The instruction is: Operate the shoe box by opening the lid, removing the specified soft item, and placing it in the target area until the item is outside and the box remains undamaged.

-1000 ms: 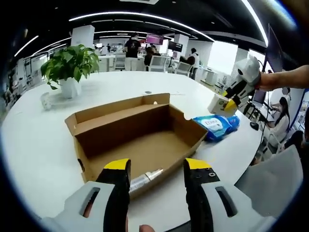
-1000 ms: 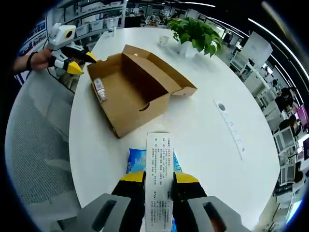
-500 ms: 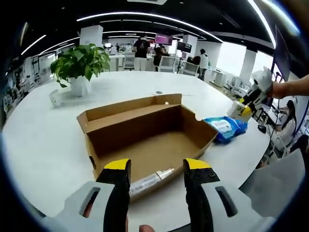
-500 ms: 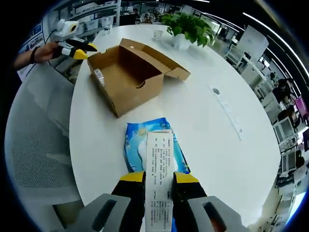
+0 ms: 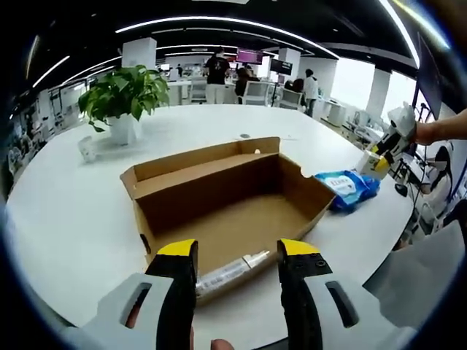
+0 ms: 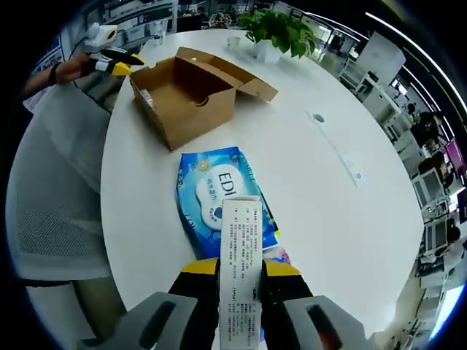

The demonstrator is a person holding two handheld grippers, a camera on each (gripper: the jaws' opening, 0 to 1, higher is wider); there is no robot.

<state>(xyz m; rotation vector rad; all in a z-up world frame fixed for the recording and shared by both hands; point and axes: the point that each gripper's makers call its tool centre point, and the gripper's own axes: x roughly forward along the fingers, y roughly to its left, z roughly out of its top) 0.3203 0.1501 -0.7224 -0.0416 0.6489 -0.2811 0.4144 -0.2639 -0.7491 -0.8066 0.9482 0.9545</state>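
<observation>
Wipes pack (image 6: 220,202), soft and blue, lies flat on the white bench (image 6: 328,211) outside the shoe box (image 6: 186,95).
Big white letters "ED" show on its front, and the rest is hidden. The right tongs (image 6: 240,268) squeeze a small white box (image 6: 240,251) covered in tiny print too small to read. The brown shoe box sits open with a tube (image 5: 230,268) inside. The left tongs (image 5: 237,249) are spread wide, holding nothing, just before the box.

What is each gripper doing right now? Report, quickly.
Left gripper: open, holding nothing, at the shoe box.
Right gripper: shut on a small printed carton.
</observation>
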